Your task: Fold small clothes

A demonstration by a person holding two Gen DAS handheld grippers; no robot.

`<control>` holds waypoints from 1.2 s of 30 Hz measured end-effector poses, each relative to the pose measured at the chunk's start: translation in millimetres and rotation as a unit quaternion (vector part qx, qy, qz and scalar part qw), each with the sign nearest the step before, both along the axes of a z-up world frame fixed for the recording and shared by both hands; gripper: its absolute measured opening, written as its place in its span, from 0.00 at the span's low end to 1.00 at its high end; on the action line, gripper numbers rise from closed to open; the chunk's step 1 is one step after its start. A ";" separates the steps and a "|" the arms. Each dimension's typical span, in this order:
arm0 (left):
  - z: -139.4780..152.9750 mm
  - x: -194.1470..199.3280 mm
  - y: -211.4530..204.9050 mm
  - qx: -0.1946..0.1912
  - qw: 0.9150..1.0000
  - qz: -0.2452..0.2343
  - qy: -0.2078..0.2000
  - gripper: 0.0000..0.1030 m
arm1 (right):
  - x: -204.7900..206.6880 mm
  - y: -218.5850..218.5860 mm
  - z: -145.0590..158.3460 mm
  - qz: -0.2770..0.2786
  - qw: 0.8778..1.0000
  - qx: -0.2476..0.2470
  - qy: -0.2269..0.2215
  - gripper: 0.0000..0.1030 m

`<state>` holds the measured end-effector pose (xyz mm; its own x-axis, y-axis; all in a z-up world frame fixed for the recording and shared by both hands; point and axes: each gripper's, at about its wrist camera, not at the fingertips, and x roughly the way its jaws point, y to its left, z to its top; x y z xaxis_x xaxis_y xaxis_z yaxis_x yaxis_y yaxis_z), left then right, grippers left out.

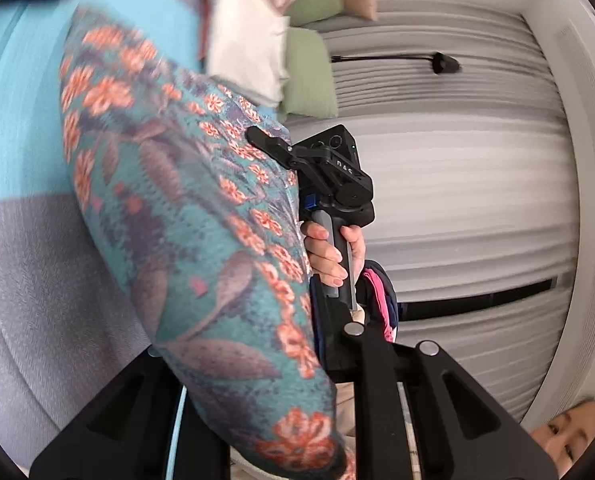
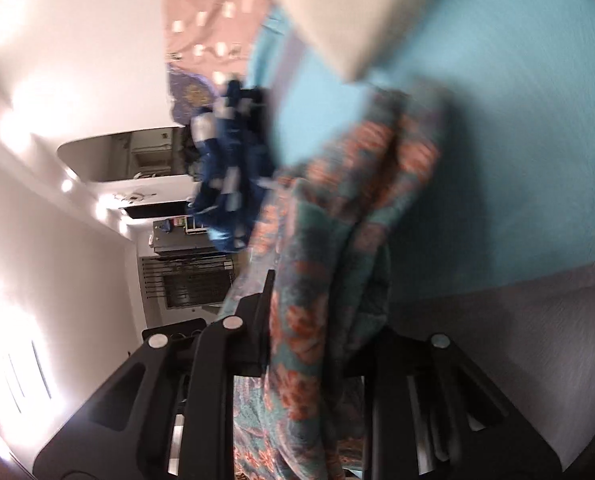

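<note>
Clearly, the floral garment [image 1: 185, 216], teal with orange flowers, is in the air between both tools and not lying flat on the bed [image 1: 25, 100]. In the left wrist view it runs from the left gripper [image 1: 281, 432] at the near edge up to the right gripper [image 1: 273, 148], which a hand [image 1: 333, 252] holds by its handle. In the right wrist view the same cloth hangs bunched through the right gripper [image 2: 309, 360], and its jaws seem closed on the fabric. The left jaws also seem to grip an edge of the cloth, though the fabric covers the tips.

I judge that this is the lifting and spreading step, before the first fold. The next move calls for stretching the garment and laying it flat on the turquoise sheet.

Both views are blurred by motion. A dark blue cloth [image 2: 233, 168] lies farther on the bed, and pillows [image 1: 309, 76] are at the far side. What kind of garment it is, I cannot tell.
</note>
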<state>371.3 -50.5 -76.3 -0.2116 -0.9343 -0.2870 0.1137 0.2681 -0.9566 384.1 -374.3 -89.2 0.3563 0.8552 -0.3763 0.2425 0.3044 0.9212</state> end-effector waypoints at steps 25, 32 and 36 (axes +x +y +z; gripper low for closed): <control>254.9 258.5 15.0 0.125 0.954 0.060 -0.265 0.19 | 280.2 53.9 281.7 -0.024 0.978 -0.160 -0.130 0.21; 178.0 303.5 153.8 0.170 0.954 0.180 -0.171 0.25 | 382.0 205.8 206.7 0.087 0.980 -0.144 -0.107 0.22; 80.9 294.7 201.0 0.145 0.967 0.204 -0.040 0.25 | 395.9 270.8 112.4 0.142 0.980 -0.136 -0.027 0.22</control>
<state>666.0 150.5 4.6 0.1914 -0.8136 -0.5490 0.0135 0.5615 -0.8274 780.0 -103.5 23.2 0.1434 0.7931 -0.5919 0.0647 0.5893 0.8053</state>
